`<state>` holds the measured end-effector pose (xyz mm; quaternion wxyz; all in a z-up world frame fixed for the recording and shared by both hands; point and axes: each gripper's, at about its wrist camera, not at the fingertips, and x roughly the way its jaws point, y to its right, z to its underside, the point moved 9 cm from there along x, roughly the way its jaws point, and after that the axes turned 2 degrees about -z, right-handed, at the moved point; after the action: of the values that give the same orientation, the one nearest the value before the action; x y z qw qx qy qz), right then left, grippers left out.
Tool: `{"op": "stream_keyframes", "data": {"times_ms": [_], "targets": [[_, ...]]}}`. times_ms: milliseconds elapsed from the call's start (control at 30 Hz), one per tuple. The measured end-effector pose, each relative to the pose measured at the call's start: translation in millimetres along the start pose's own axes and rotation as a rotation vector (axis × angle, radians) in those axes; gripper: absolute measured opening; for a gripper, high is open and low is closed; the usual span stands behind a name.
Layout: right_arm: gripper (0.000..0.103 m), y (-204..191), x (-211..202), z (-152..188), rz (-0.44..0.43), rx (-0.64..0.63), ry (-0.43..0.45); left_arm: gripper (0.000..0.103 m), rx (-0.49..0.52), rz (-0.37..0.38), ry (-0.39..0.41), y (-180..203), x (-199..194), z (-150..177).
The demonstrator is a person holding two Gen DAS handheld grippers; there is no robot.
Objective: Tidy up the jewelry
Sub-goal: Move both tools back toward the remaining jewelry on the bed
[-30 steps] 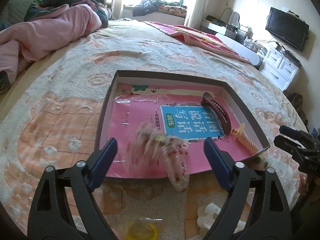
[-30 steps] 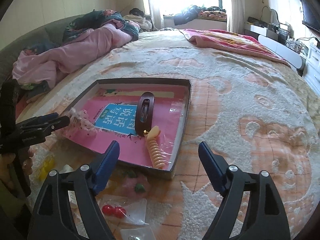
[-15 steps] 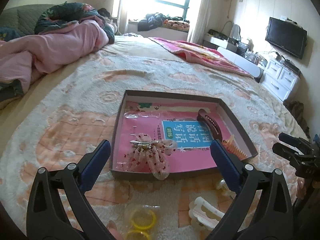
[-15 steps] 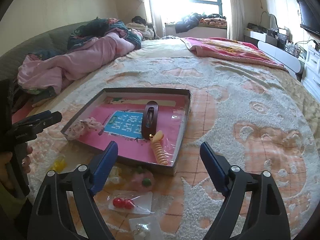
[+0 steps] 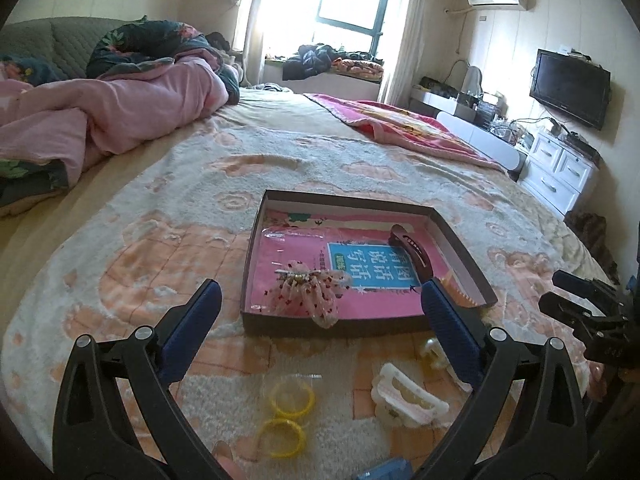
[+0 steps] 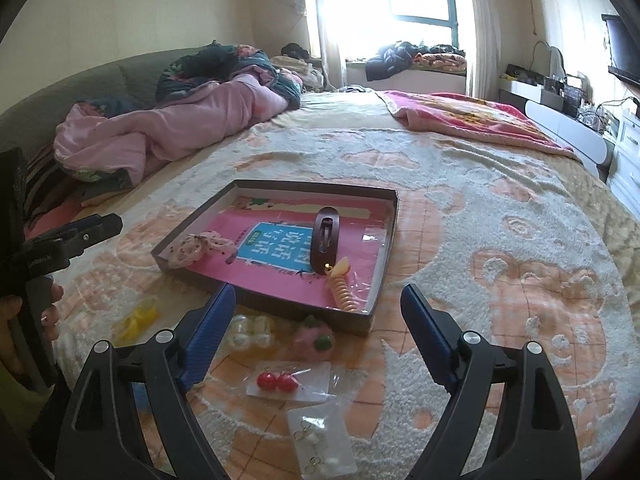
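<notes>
Your left gripper (image 5: 318, 312) hangs wide apart over the bed (image 5: 280, 168) with nothing between its blue pads; its jaws have just been opening. Right below it, closest to you, two yellow rings (image 5: 286, 416) lie on the blanket, and just to their right sits a white claw clip (image 5: 406, 400).

Your right gripper (image 6: 318, 318) is spread wide too, jaws just widened, gripping nothing. Nearest to it lies a clear packet of small earrings (image 6: 320, 444), then a packet with two red beads (image 6: 280, 382), then a pink piece with a green spot (image 6: 316, 338) just in front of the tray's near wall, with pale beads (image 6: 250, 330) to its left.

Farther out sits the dark tray (image 5: 344, 326), lined with a pink book cover. Inside it, the sheer dotted bow clip (image 5: 310, 290) lies against the near-left corner, one frill lapping over the wall. The brown hair clip (image 6: 326, 238) rests mid-tray, and the peach spiral comb (image 6: 342, 286) touches its near end.

Beyond the tray, a pink quilt (image 5: 120, 116) is bunched at the far left.
</notes>
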<state>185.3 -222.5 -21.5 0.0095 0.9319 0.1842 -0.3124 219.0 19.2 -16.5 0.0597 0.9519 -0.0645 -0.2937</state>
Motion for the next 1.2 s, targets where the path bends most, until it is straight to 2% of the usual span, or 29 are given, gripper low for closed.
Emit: {"op": "stream_keyframes", "data": {"times_ms": [667, 1200], "targets": [[0.082, -14, -20, 40, -0.022, -0.023, -0.022, 0.091, 0.031, 0.013, 0.004, 20, -30, 46], [0.082, -14, -20, 69, -0.024, -0.030, -0.047, 0.091, 0.050, 0.030, -0.073, 29, -30, 96]]}}
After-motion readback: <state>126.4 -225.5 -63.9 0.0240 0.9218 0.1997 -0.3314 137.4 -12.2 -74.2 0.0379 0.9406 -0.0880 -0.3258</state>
